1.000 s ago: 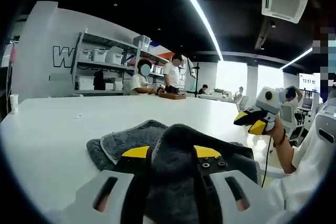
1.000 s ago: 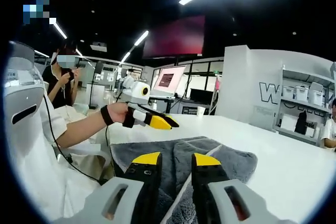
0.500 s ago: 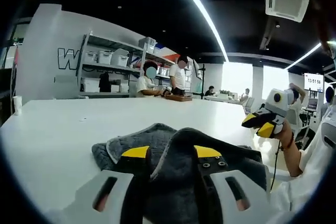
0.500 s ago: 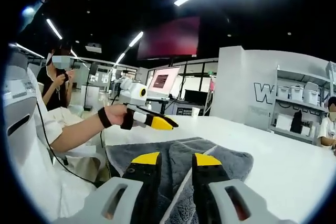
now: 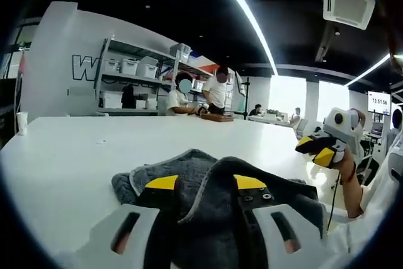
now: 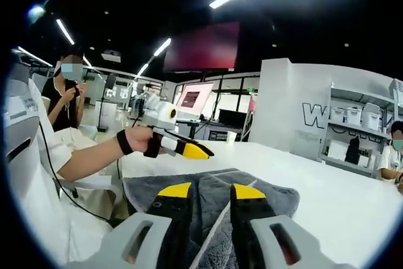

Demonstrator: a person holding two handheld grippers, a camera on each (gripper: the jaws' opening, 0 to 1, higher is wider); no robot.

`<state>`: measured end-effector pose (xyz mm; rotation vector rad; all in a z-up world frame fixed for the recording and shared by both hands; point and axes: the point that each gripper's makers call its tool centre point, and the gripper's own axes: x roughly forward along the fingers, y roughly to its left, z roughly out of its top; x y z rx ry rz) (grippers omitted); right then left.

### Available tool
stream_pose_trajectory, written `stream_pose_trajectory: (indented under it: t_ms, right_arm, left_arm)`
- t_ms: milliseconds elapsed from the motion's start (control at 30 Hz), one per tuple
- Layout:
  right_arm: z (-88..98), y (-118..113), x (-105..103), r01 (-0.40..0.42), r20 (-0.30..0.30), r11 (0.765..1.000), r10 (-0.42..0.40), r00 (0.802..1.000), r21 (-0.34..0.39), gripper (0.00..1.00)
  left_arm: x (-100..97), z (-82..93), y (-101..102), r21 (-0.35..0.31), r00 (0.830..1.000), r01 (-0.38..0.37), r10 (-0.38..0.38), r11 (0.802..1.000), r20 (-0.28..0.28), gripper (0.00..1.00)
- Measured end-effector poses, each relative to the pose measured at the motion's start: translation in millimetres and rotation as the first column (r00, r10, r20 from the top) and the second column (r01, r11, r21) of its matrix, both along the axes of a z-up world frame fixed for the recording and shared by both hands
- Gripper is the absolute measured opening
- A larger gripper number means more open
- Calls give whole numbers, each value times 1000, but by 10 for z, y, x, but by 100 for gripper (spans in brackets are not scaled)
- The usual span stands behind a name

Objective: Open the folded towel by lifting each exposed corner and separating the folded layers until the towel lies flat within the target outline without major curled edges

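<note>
Grey towel (image 5: 189, 174), lower centre of frame, on white counter (image 5: 75, 149). Left tongs (image 5: 203, 184) grip raised fold. Right tongs (image 6: 210, 191) parted over towel, empty. To unfold well: lift slowly, peel layer outward, keep lower layers flat.

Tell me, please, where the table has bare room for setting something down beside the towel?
The white table is bare left of and beyond the grey towel, toward the shelving. In the right gripper view, it is bare right of the towel. The near edge is crowded by both tongs.
</note>
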<state>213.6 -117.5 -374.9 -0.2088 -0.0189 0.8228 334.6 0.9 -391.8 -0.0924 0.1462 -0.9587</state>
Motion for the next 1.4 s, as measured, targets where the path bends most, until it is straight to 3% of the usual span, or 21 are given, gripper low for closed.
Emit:
stream_pose_trajectory:
  t_ms: [300, 667, 1067, 1400]
  right_arm:
    - [-38, 13, 100, 33, -1, 999, -33, 999, -41, 17]
    - [-81, 30, 126, 33, -13, 998, -34, 999, -56, 19]
    - [-132, 0, 195, 64, -27, 995, -66, 997, -74, 19]
    - [-163, 57, 233, 64, -28, 994, -67, 997, -87, 19]
  left_arm:
    - [114, -53, -42, 24, 1000, -20, 20, 1000, -9, 34]
    - [221, -246, -65, 62, 997, -17, 21, 998, -68, 38]
    - [396, -219, -63, 65, 995, -71, 75, 995, -61, 39]
    - [532, -305, -96, 72, 992, -84, 91, 994, -86, 38]
